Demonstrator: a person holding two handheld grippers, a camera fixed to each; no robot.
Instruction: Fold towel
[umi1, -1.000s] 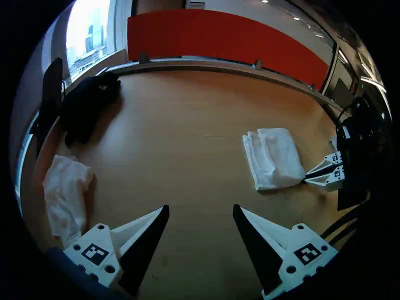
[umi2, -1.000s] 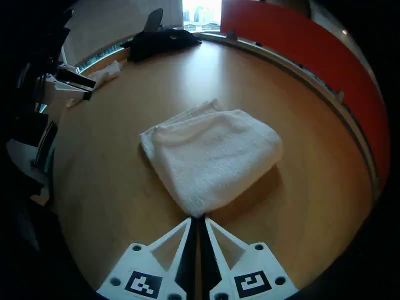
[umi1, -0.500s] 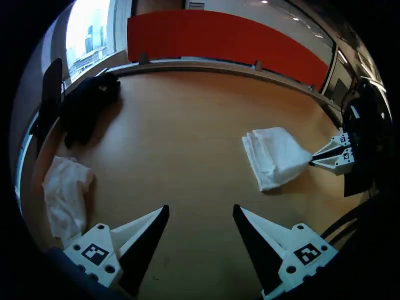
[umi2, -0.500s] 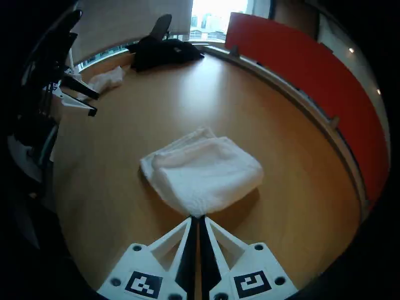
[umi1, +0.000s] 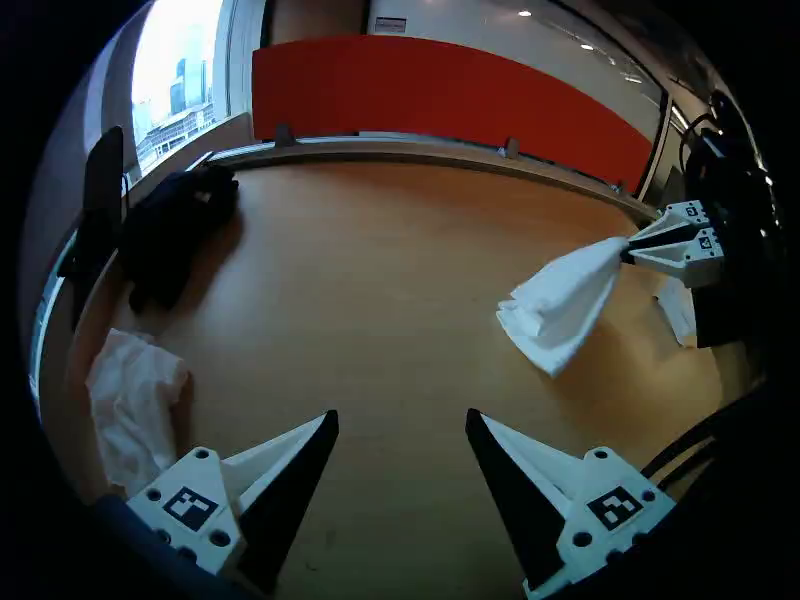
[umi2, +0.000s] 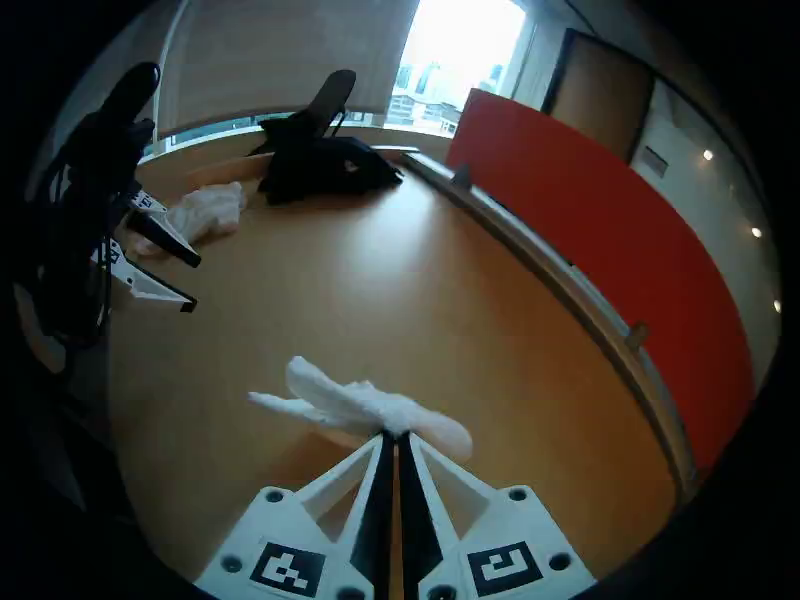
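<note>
Currently towel (umi1: 558, 310) off table (umi1: 380, 280), hanging bunched from one pinched edge; lower tip near wood, contact unclear. Layered edges visible, but no neat stack lying flat. Judged unfinished: lay down, square up.
Right gripper (umi2: 397, 445) clamped tight on towel edge.
Left gripper (umi1: 400, 425) spread wide, empty, well apart from towel.
Crumpled white cloth (umi1: 130, 395) at table's far side.

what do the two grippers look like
Both the left gripper and right gripper have white, wedge-shaped fingers tapering to points, with black inner faces. Each finger base carries a square black-and-white marker and small round holes. Thin dark cables curve beside the left one.
</note>
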